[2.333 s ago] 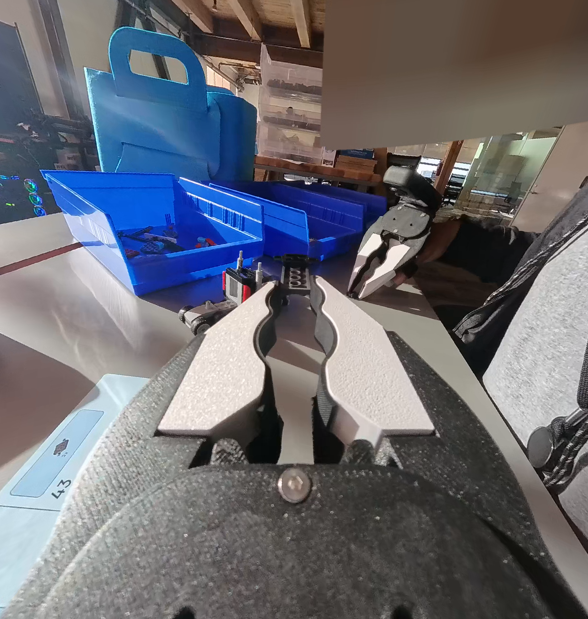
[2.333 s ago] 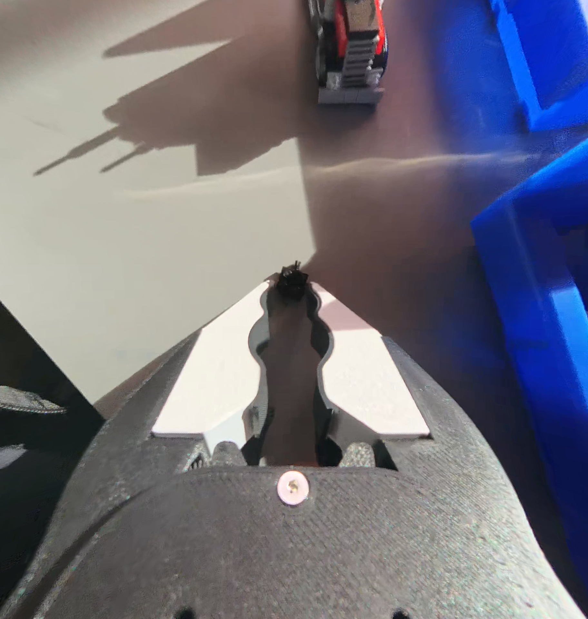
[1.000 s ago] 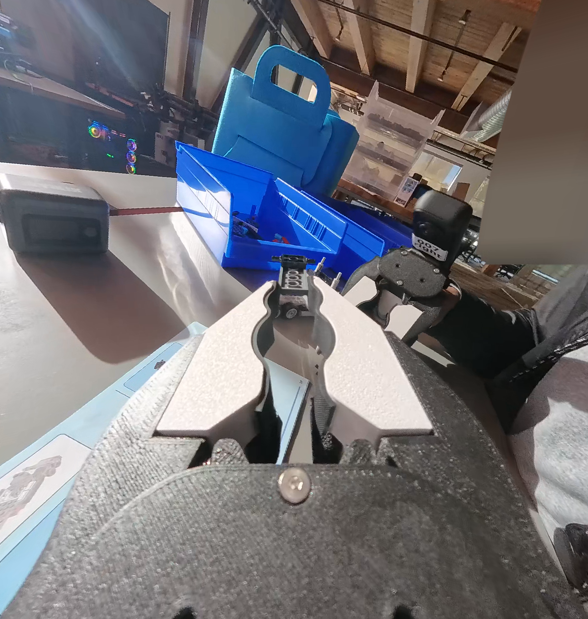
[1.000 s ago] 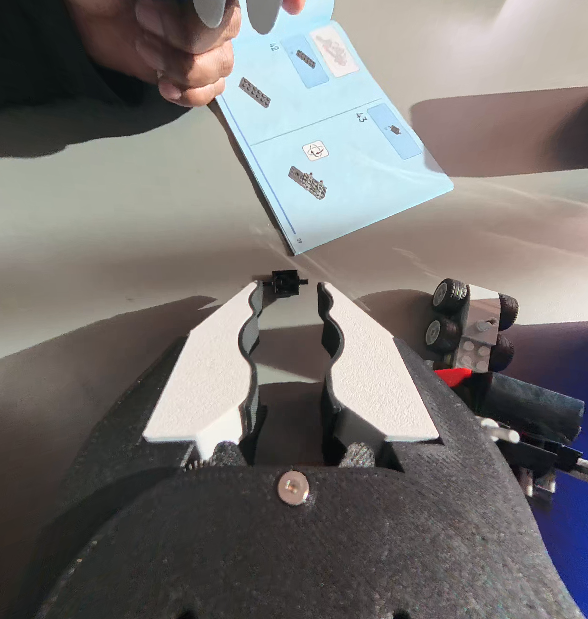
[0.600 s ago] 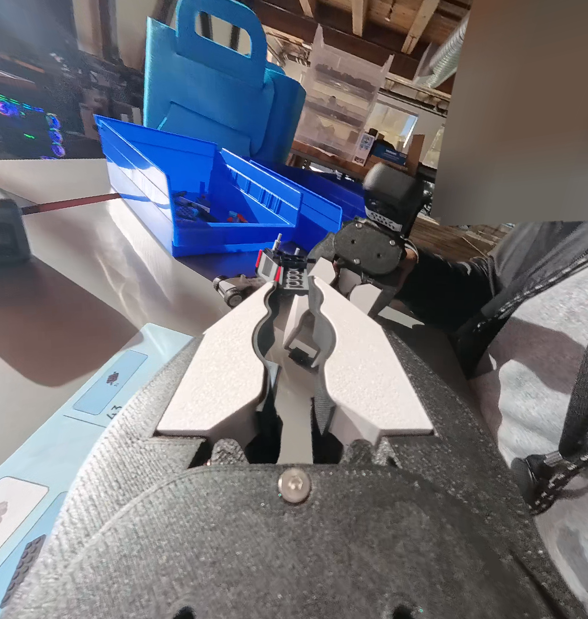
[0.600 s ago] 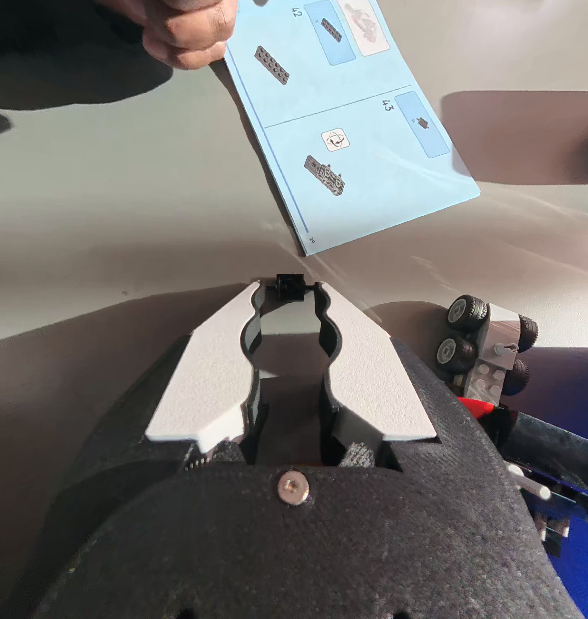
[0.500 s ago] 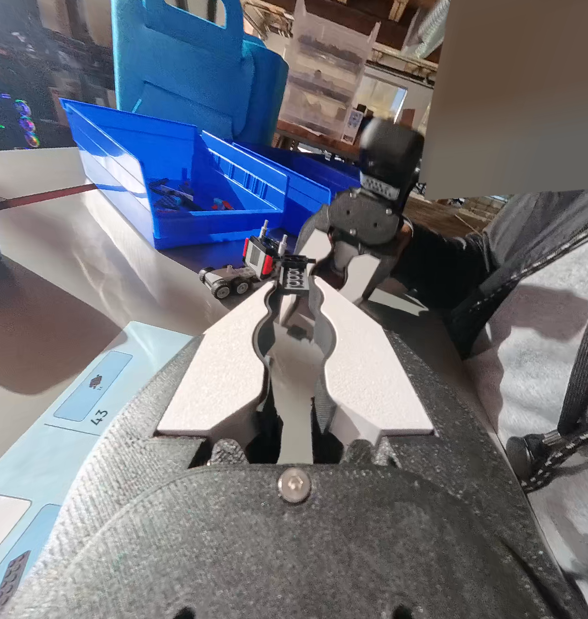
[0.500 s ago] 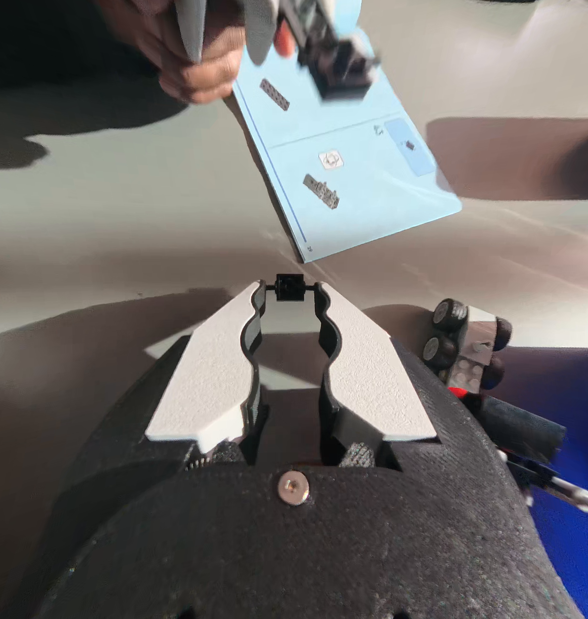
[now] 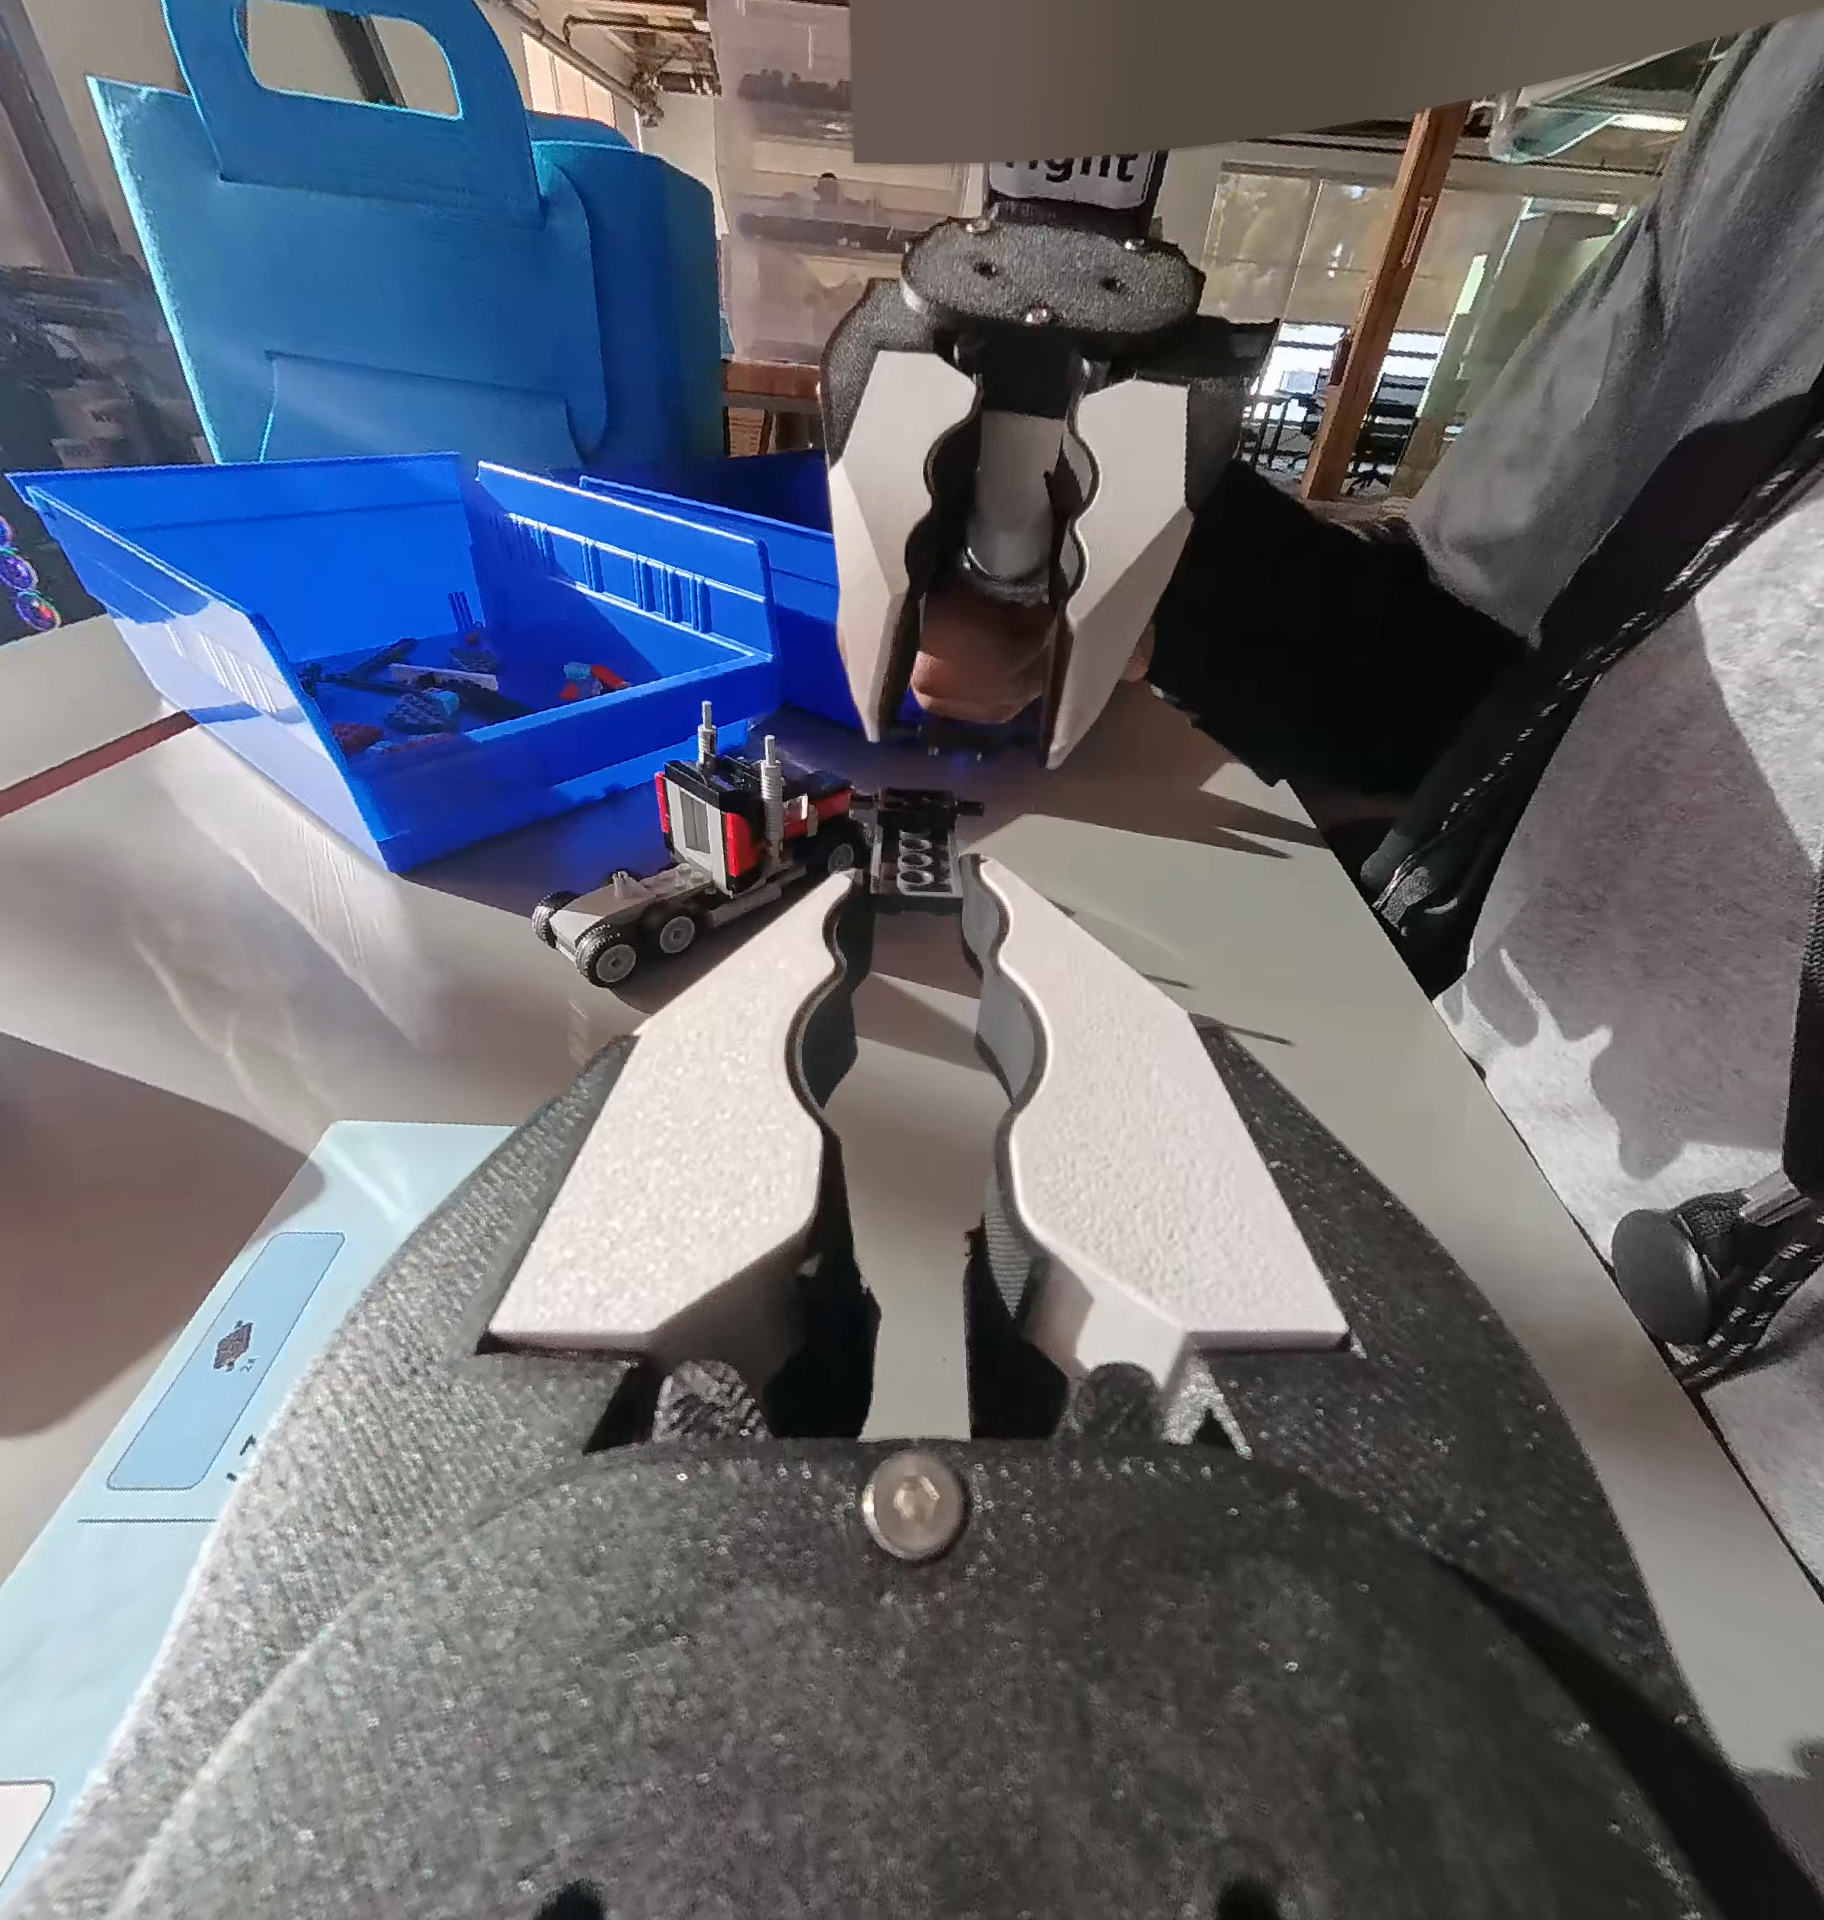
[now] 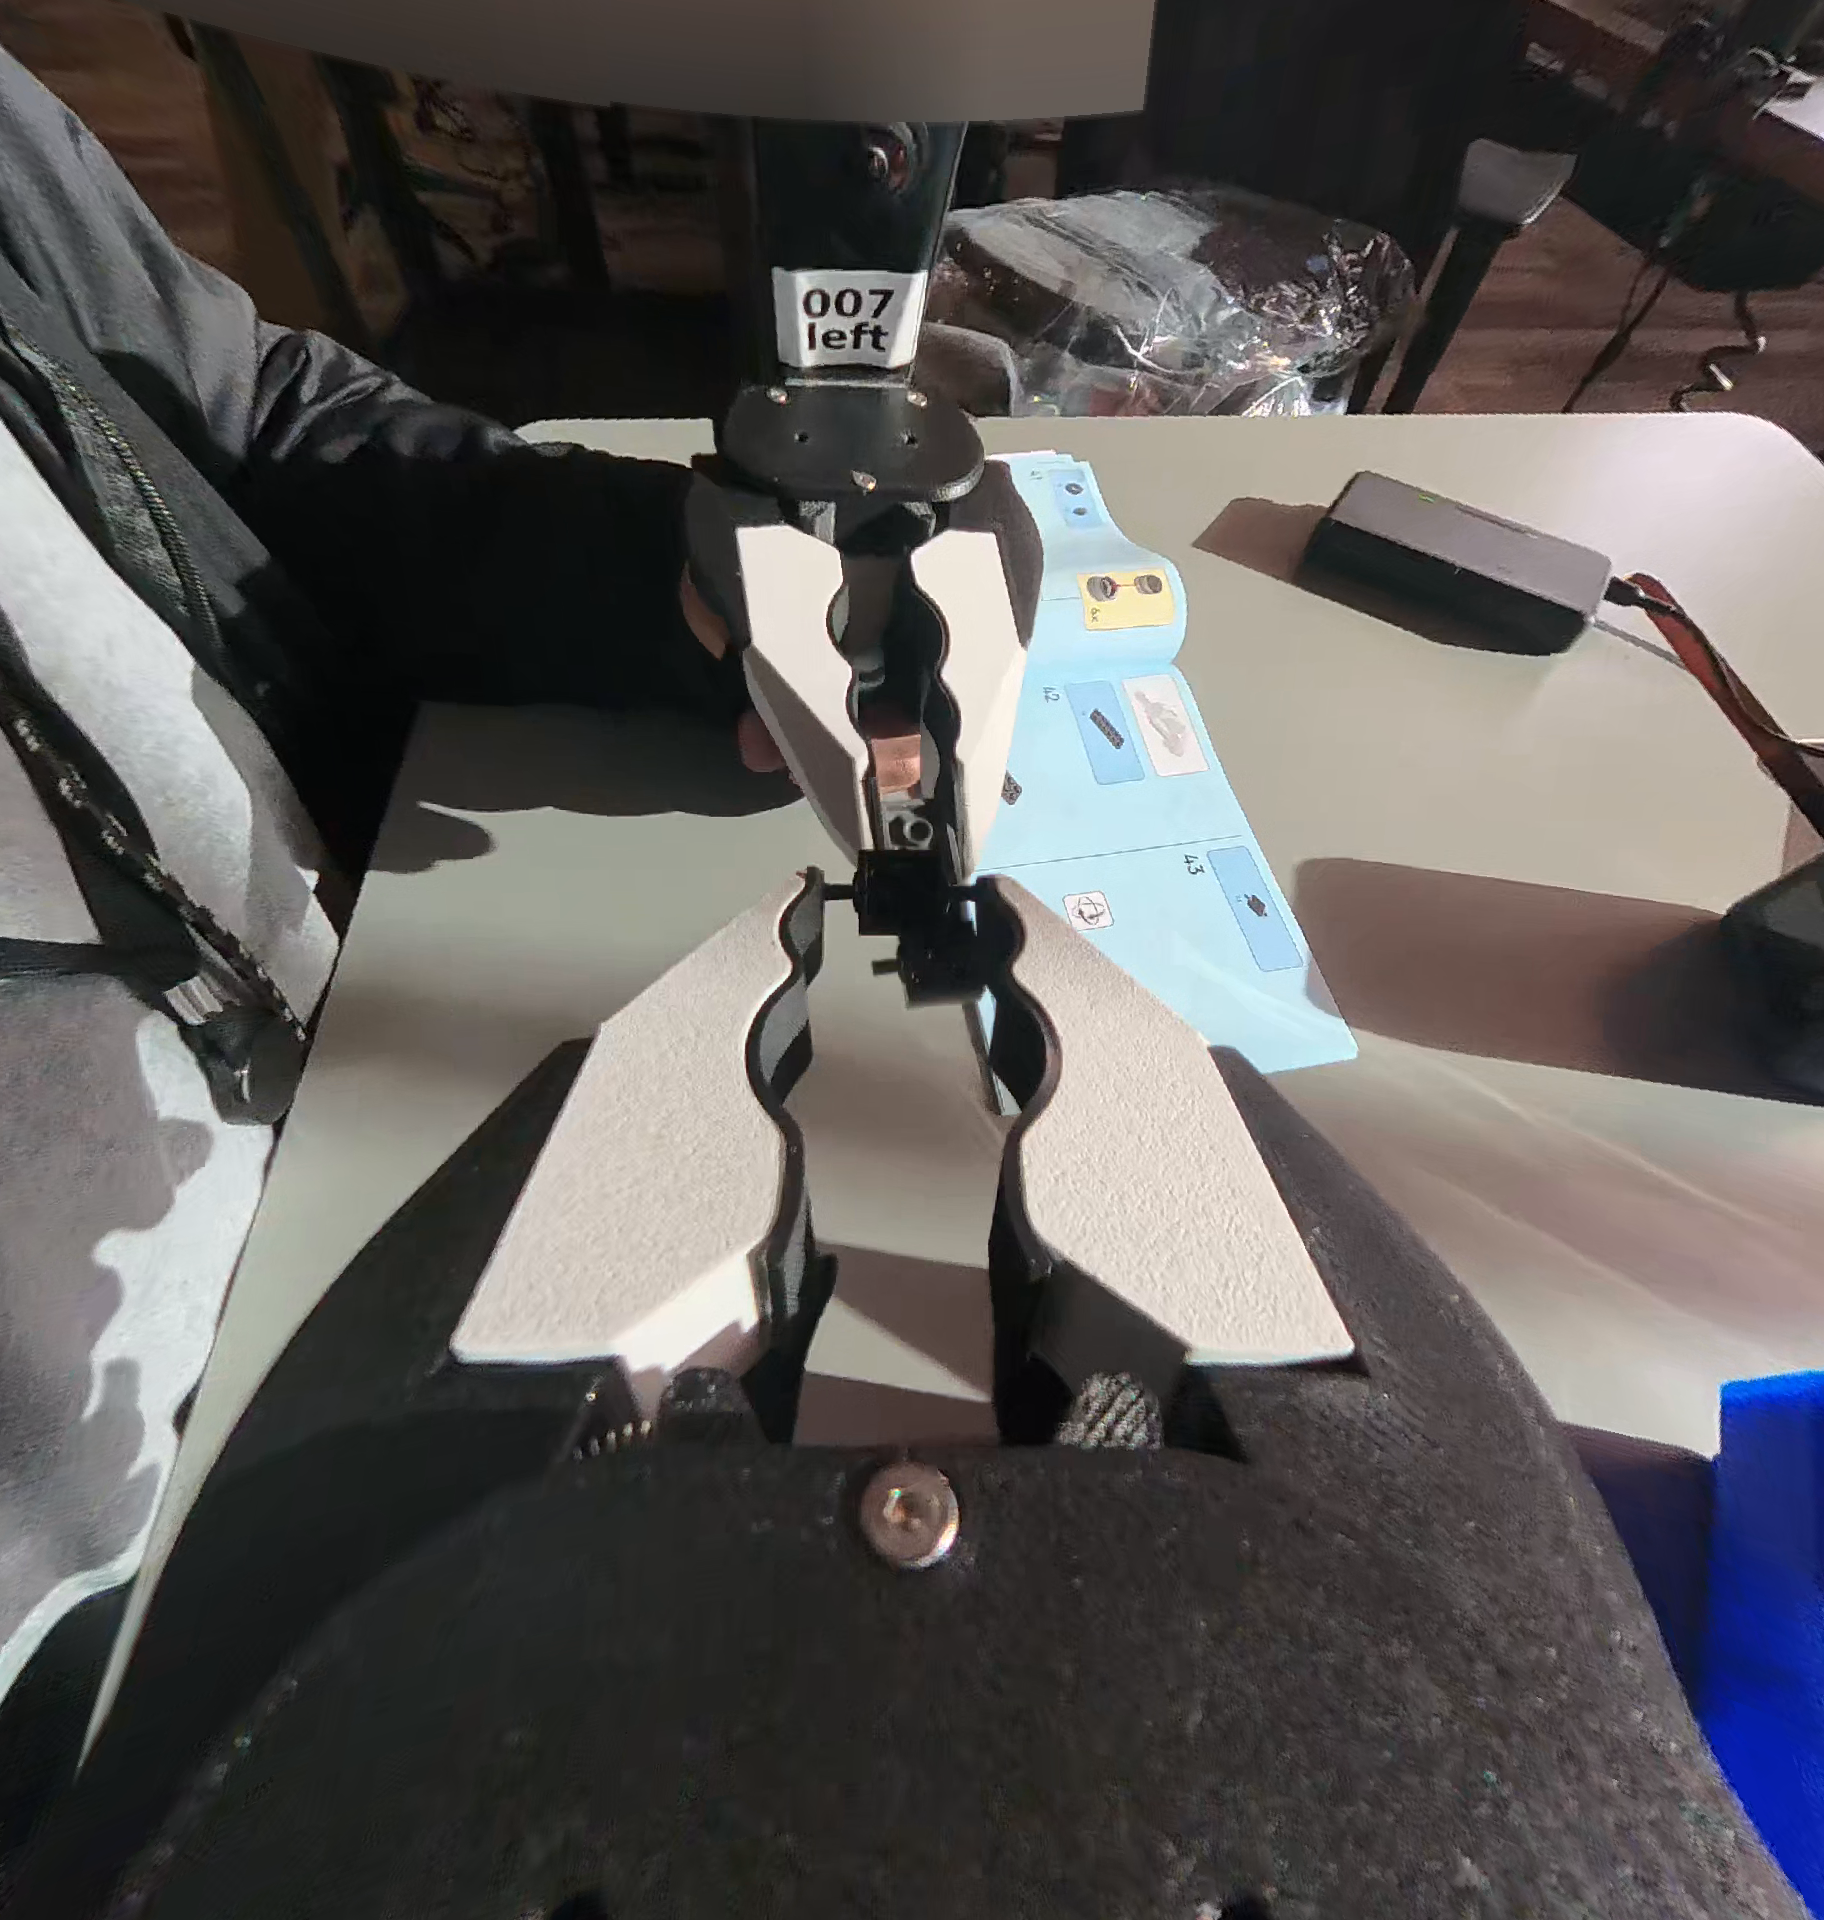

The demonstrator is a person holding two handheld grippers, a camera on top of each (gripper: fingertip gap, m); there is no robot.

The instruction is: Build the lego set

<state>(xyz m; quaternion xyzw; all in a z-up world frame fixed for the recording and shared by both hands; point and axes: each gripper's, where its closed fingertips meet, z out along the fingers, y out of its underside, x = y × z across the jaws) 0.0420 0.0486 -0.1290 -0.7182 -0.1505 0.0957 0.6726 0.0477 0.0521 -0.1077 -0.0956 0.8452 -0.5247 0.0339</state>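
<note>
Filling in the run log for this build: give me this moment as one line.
left hand-held gripper: shut on black studded plate | right hand-held gripper: shut on small black axle piece | pieces facing, not joined | truck: on table

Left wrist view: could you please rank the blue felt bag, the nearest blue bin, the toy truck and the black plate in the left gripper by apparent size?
1. Blue felt bag and nearest blue bin: similar, unranked.
2. Toy truck.
3. Black plate, despite being nearest the camera, gripped by the left gripper.
</note>
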